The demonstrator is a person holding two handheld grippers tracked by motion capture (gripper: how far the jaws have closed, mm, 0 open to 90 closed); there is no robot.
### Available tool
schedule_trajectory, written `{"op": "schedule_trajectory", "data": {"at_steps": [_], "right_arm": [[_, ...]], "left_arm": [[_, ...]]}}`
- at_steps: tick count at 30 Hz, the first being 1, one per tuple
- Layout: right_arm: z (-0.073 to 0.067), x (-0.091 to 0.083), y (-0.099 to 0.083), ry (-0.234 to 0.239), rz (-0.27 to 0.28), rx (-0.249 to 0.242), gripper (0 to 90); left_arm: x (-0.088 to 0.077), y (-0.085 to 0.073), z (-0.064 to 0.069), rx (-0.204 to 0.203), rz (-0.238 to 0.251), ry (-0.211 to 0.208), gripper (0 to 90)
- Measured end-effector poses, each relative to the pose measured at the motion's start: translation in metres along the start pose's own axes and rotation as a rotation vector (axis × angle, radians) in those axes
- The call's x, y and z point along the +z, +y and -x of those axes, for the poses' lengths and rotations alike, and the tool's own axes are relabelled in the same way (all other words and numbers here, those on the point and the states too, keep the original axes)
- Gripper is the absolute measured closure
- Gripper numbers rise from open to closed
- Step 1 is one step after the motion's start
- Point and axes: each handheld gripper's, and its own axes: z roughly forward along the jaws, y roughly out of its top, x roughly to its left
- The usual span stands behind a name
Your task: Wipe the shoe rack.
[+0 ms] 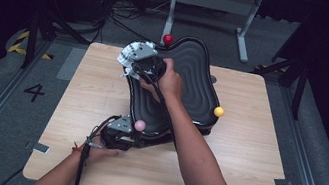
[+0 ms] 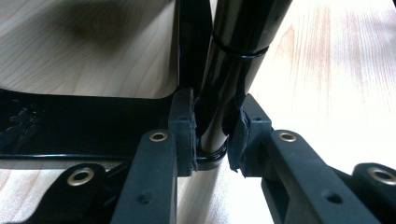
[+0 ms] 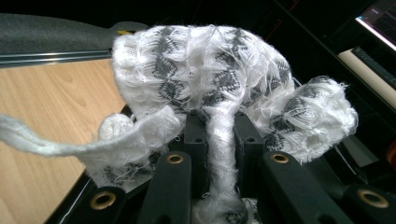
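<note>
- Fabric slipping is the main risk: the right tool [image 1: 133, 60] pinches only a narrow fold of the white and grey knitted cloth [image 3: 224, 88] between nearly closed jaws, and the rest bunches loose above them, so I judge a quick sweep could pull the fold free or drop it
- Loose strand [image 3: 42, 142] of the cloth trails off to the left in the right gripper view; it could snag on the tray's rim or on the red ball [image 1: 167, 39] just beyond it
- Left tool [image 1: 120, 133] is clamped tight on a glossy black post [image 2: 233, 60] at the tray's near left corner, by the pink ball [image 1: 139, 126]; the post is smooth and round, so a push from the other hand could twist it in the pads
- Black wavy tray [image 1: 195, 77] sits tilted on the worktop [image 1: 253, 153], its long axis running from near left to far right-of-centre; pressing hard at the far end while wiping might rock it, or send the yellow ball [image 1: 219, 111] on its right rim off
- Cloth sits at the tray's far left edge, held above the surface, its bulk pointing away from the person, its held fold running along the jaws
- Right forearm [image 1: 193, 148] crosses over the tray, so I expect some of the surface to be hidden from the person
</note>
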Motion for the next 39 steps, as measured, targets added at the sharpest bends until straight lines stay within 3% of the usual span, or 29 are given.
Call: {"op": "schedule_trajectory", "data": {"at_steps": [8, 14, 18, 20, 22, 26, 27, 29, 30, 33, 34, 39], "right_arm": [[-0.006, -0.009, -0.01, 0.009, -0.013, -0.053, 79.6], [0.006, -0.015, -0.023, -0.018, -0.027, -0.052, 79.6], [0.033, -0.019, -0.038, -0.085, -0.056, -0.024, 79.6], [0.038, -0.02, -0.041, -0.091, -0.057, -0.021, 79.6], [0.051, -0.023, -0.047, -0.14, -0.097, -0.047, 79.7], [0.062, -0.025, -0.054, -0.16, -0.115, -0.033, 79.6], [0.07, -0.026, -0.06, -0.174, -0.122, -0.016, 79.6], [0.072, -0.027, -0.061, -0.179, -0.126, -0.011, 79.6], [0.081, -0.028, -0.068, -0.21, -0.133, 0.008, 79.6], [0.09, -0.03, -0.074, -0.221, -0.131, 0.039, 79.6], [0.1, -0.032, -0.081, -0.249, -0.149, 0.064, 79.6], [0.113, -0.035, -0.093, -0.252, -0.149, 0.119, 79.5]], "left_arm": [[0.0, 0.0, 0.0, 0.0, -0.002, 0.0, 72.8], [-0.001, 0.0, 0.0, 0.0, -0.001, 0.002, 72.7], [-0.001, 0.0, -0.001, 0.004, 0.0, 0.001, 72.7], [-0.001, -0.001, -0.001, 0.003, -0.001, 0.001, 72.7], [-0.001, -0.001, -0.001, 0.0, 0.004, 0.002, 72.8], [-0.003, -0.001, -0.002, 0.009, -0.002, 0.005, 73.0], [-0.004, -0.002, -0.002, 0.009, -0.002, 0.004, 72.9], [-0.006, -0.004, -0.003, 0.004, -0.006, 0.004, 72.9], [-0.007, -0.004, -0.004, 0.005, -0.007, 0.005, 72.9], [-0.009, -0.005, -0.006, 0.003, -0.009, 0.007, 72.9], [-0.01, -0.005, -0.006, 0.007, -0.009, 0.007, 72.9], [-0.009, -0.006, -0.006, -0.001, 0.002, 0.006, 72.8]]}}
